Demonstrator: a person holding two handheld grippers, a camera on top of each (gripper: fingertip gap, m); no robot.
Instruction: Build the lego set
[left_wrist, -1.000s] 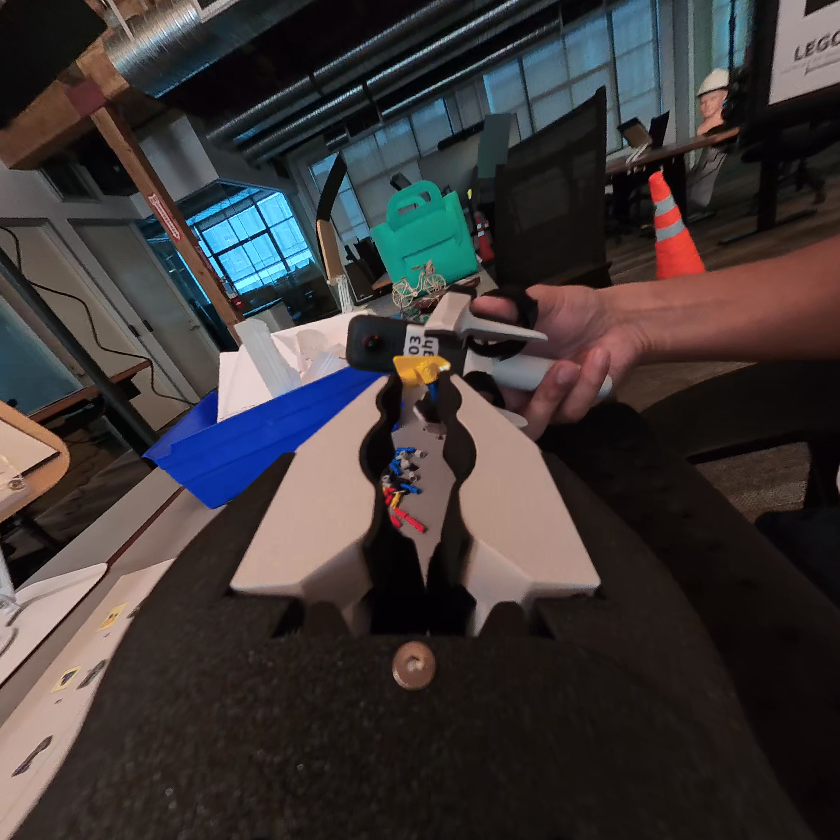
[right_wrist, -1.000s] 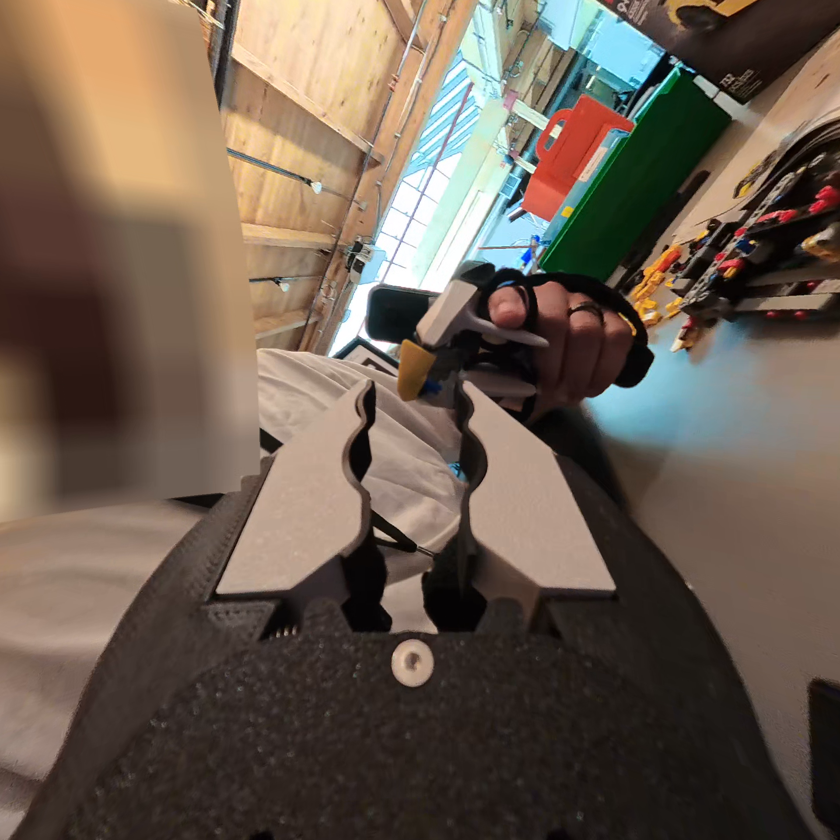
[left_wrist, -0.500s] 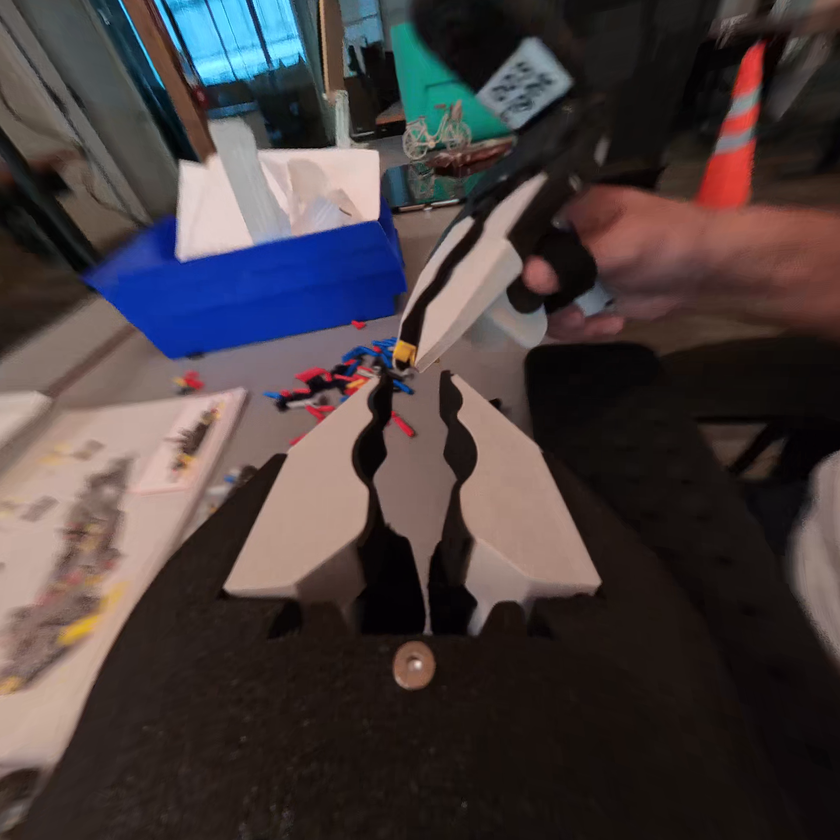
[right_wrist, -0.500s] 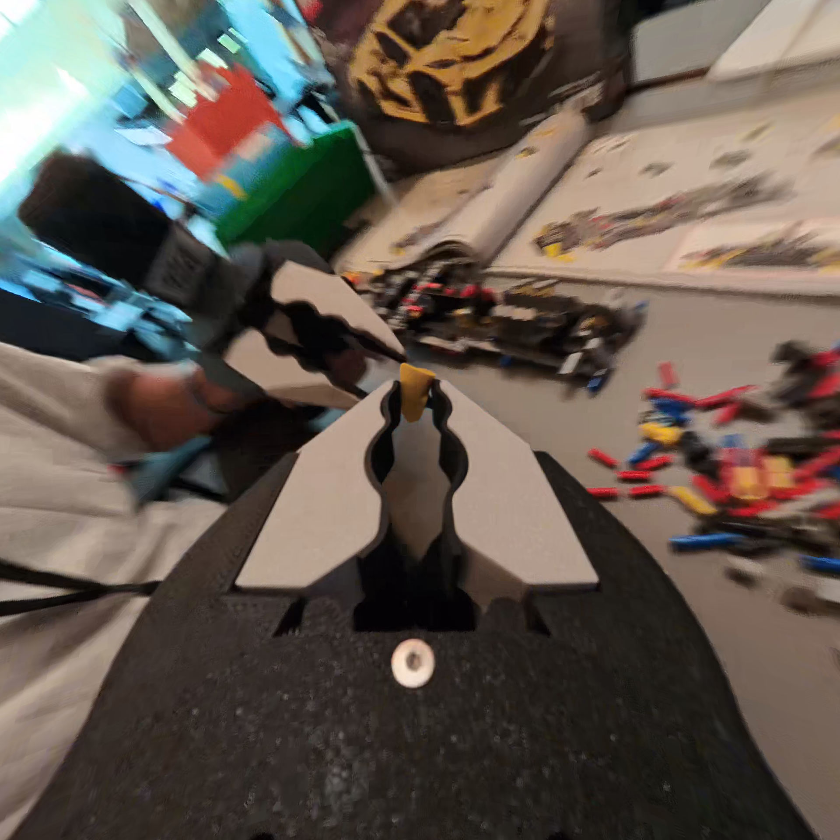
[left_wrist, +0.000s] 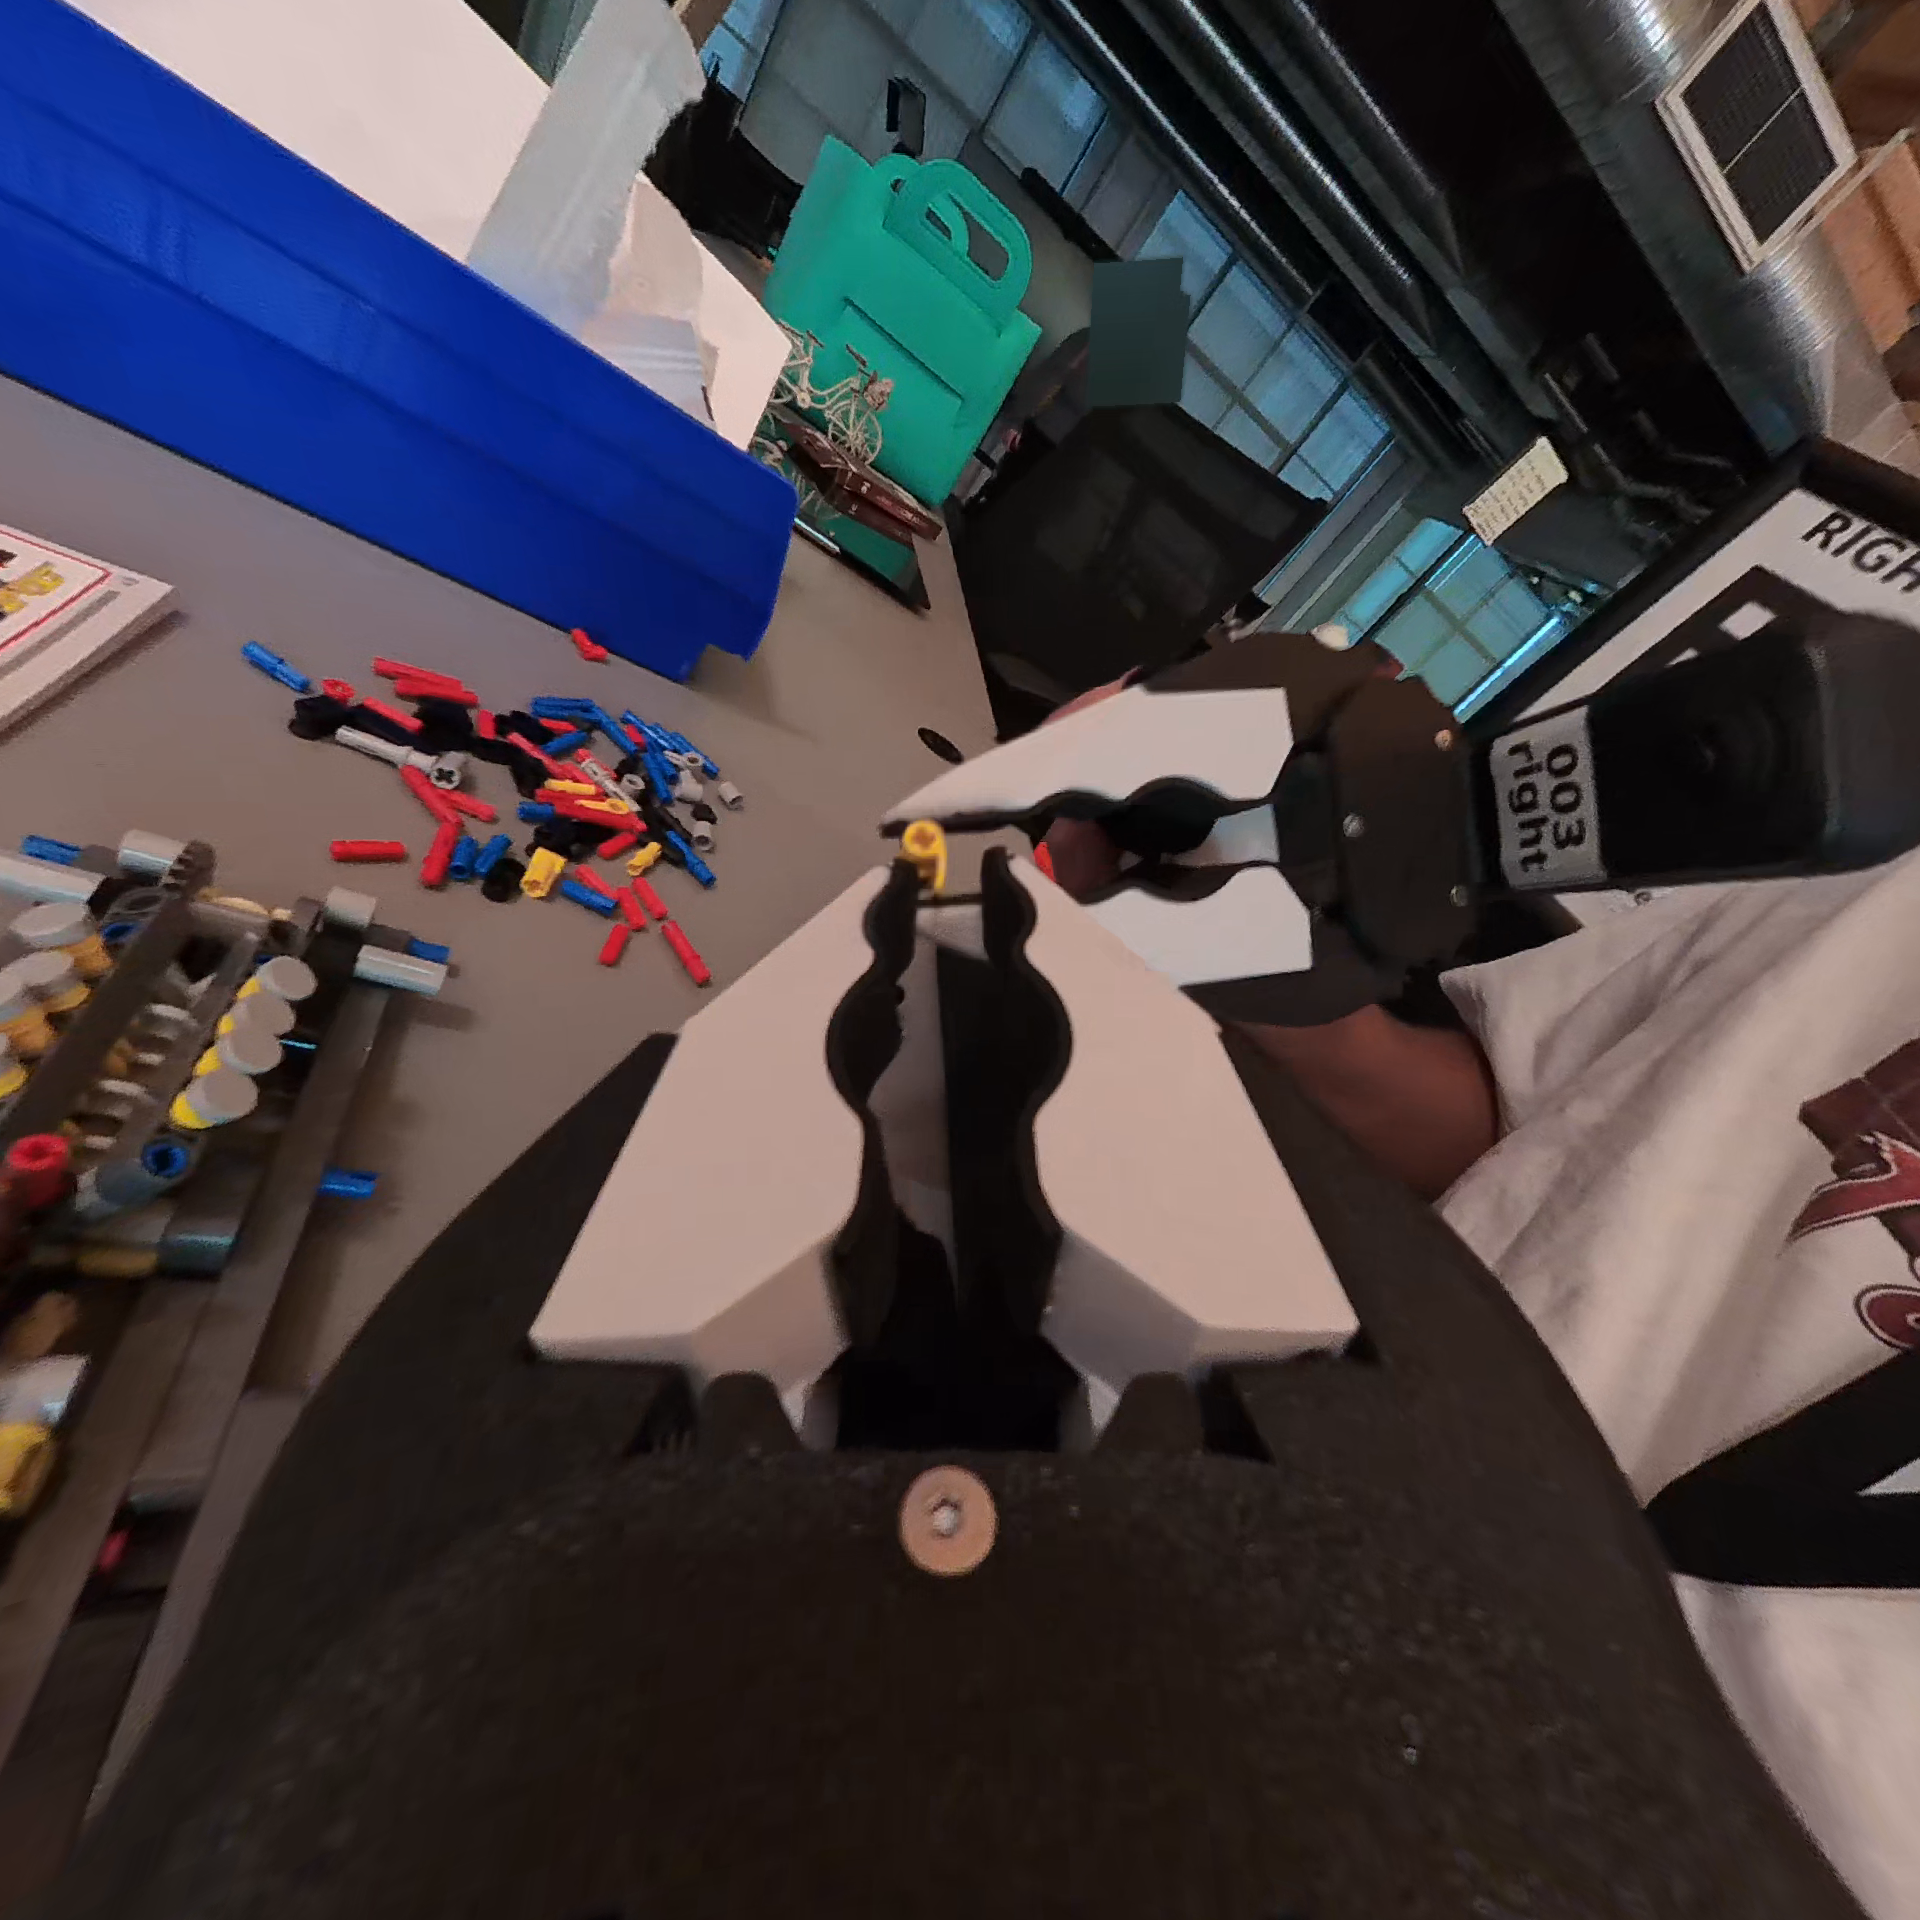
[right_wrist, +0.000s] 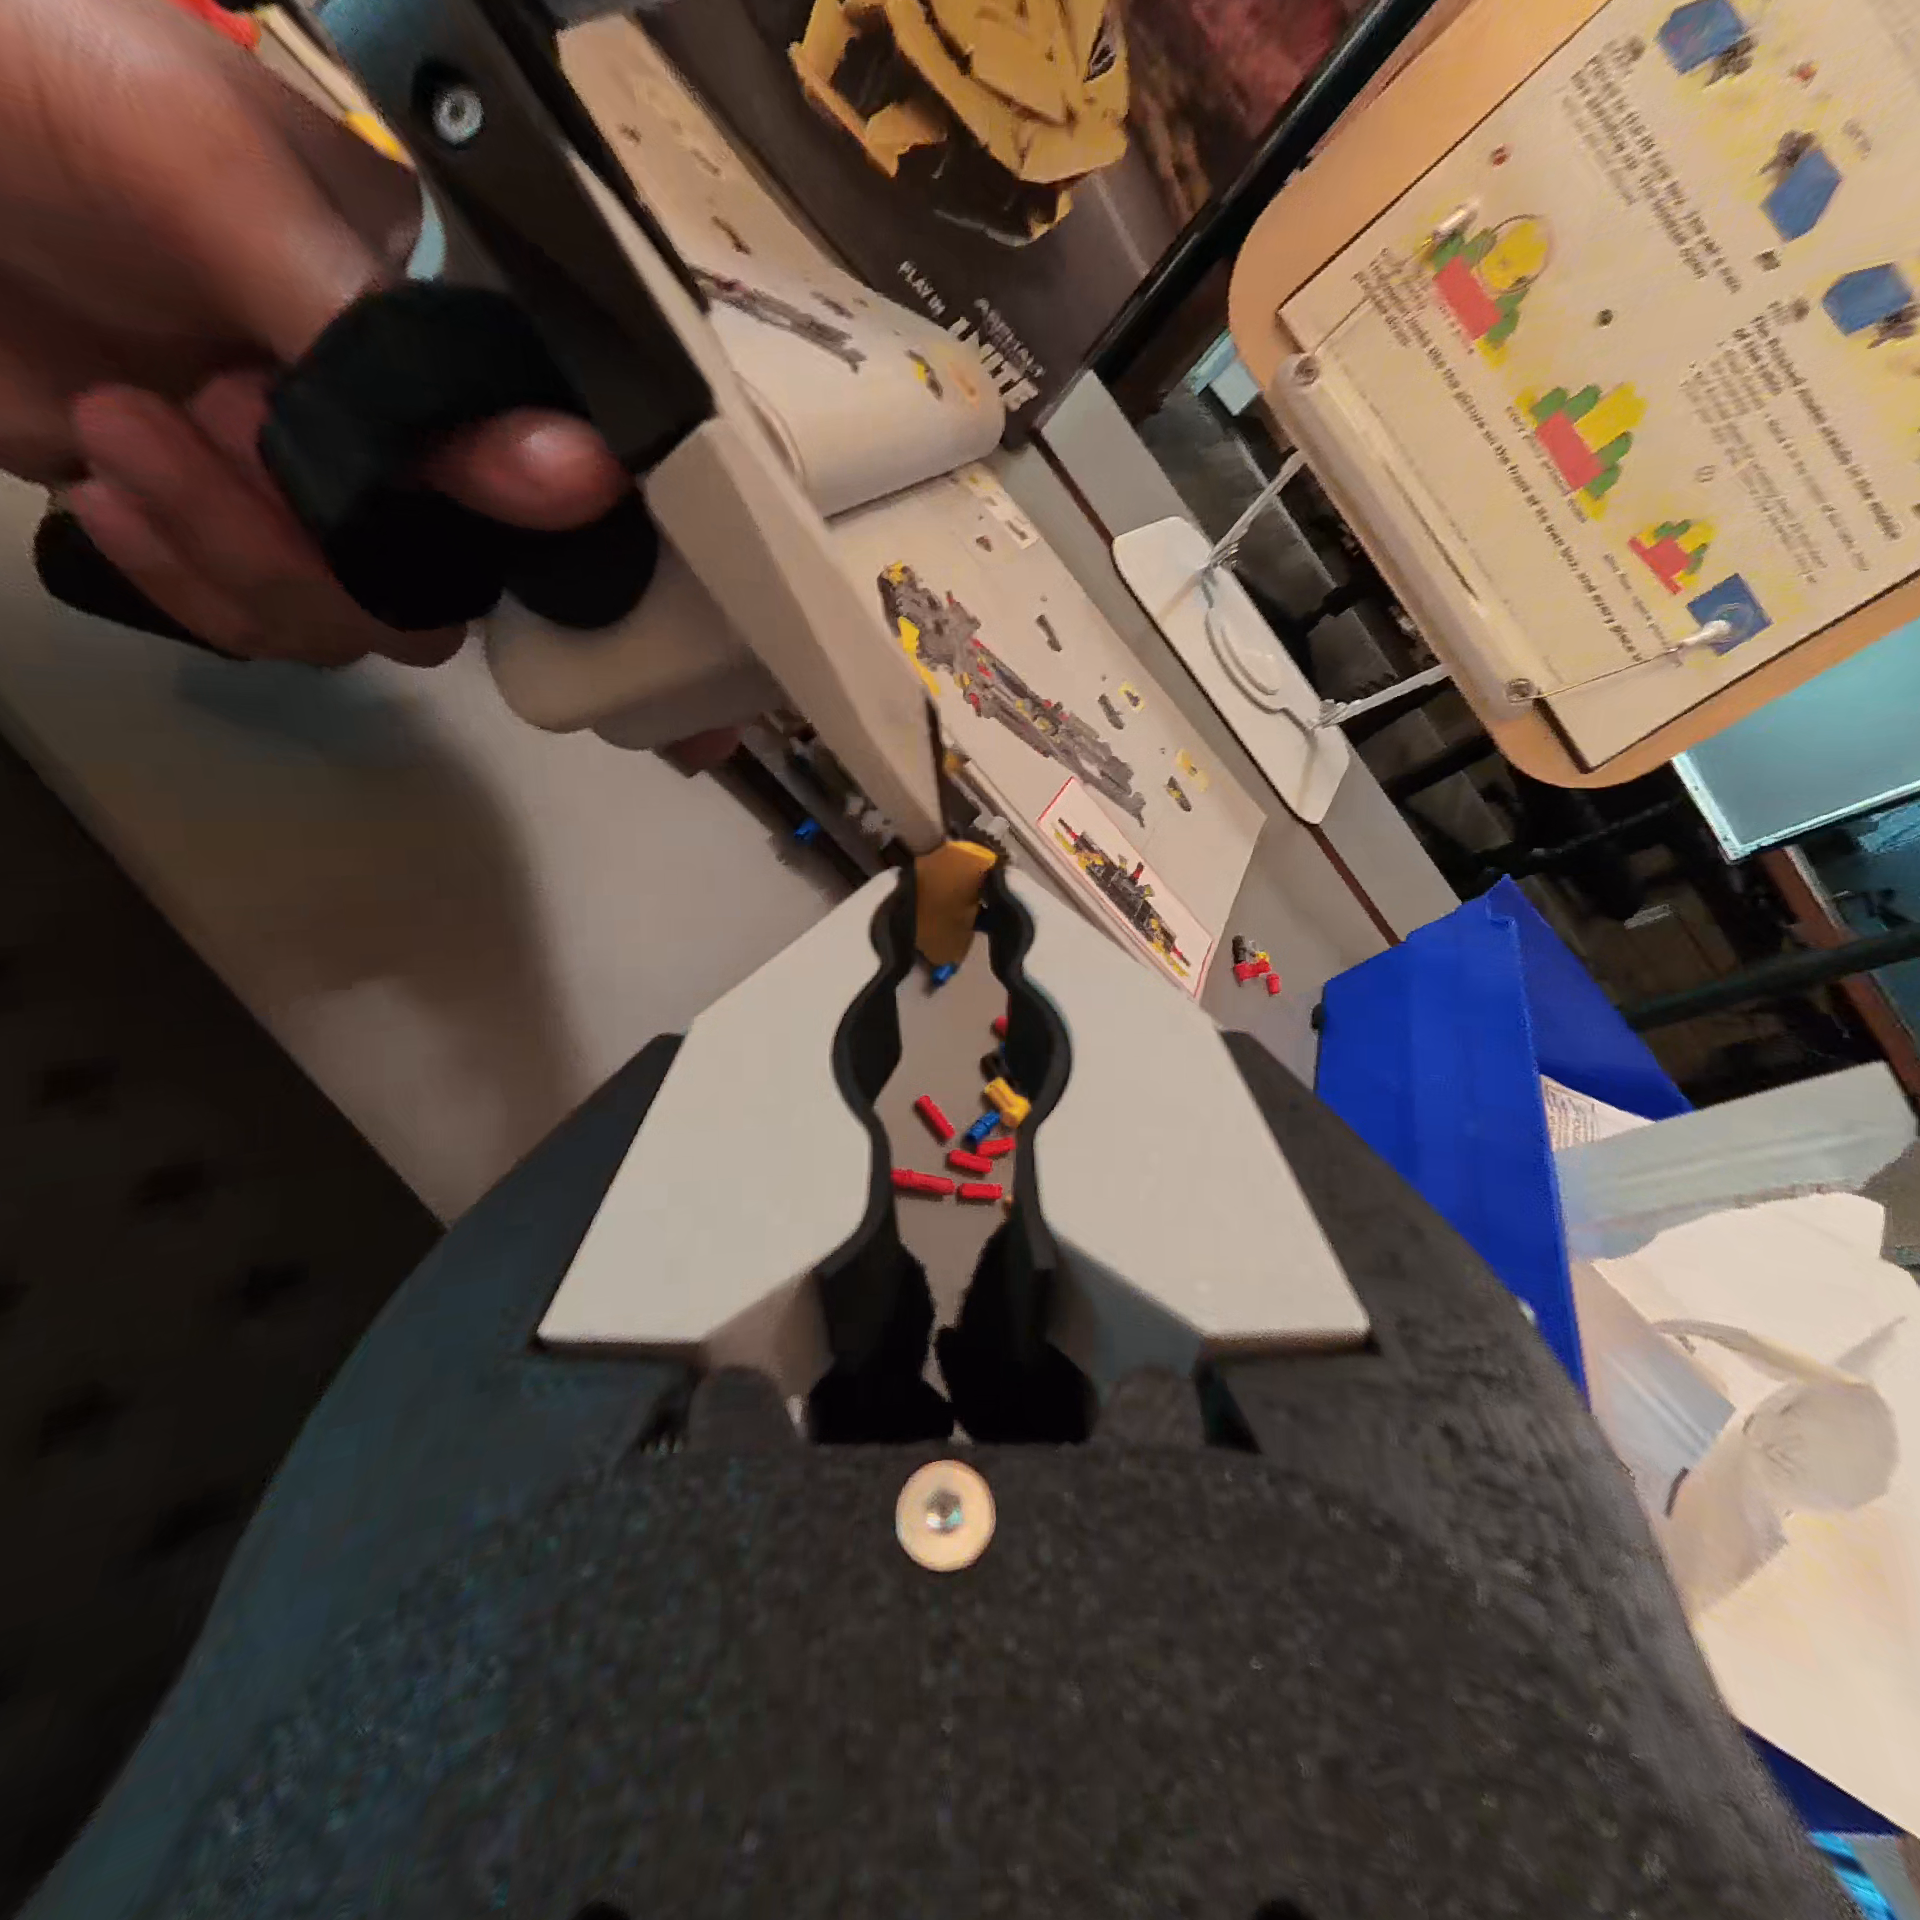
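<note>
1. Progress: a partly built lego assembly of dark beams with grey and yellow round parts (left_wrist: 156, 1070) lies at the left edge of the left wrist view. It looks to be a long chassis frame, well short of complete.

2. Remaining stock: a loose scatter of small red, blue, black and yellow plastic lego pins (left_wrist: 540, 800) lies on the grey bench (left_wrist: 312, 582), near the assembly. Many pieces are evidently unfitted, so the inspector judges that most of the build is left.

3. Reference material: the open white instruction booklet (right_wrist: 1049, 717) lies flat on the bench in the upper centre of the right wrist view.

4. Piece in hand: a small yellow plastic lego connector (left_wrist: 923, 844) sits at the centre of the left wrist view, off the bench.

5. Right tongs (right_wrist: 951, 888): narrowly parted, nipping the yellow connector at the tips.

6. Left tongs (left_wrist: 940, 883): slightly agape, with the connector at the tip of the left finger. Contact cannot be confirmed; no grip is evident.

7. Relation: both tips meet at the connector, above the bench.

8. A blue plastic bin (left_wrist: 395, 343) stands behind the scatter.
</note>
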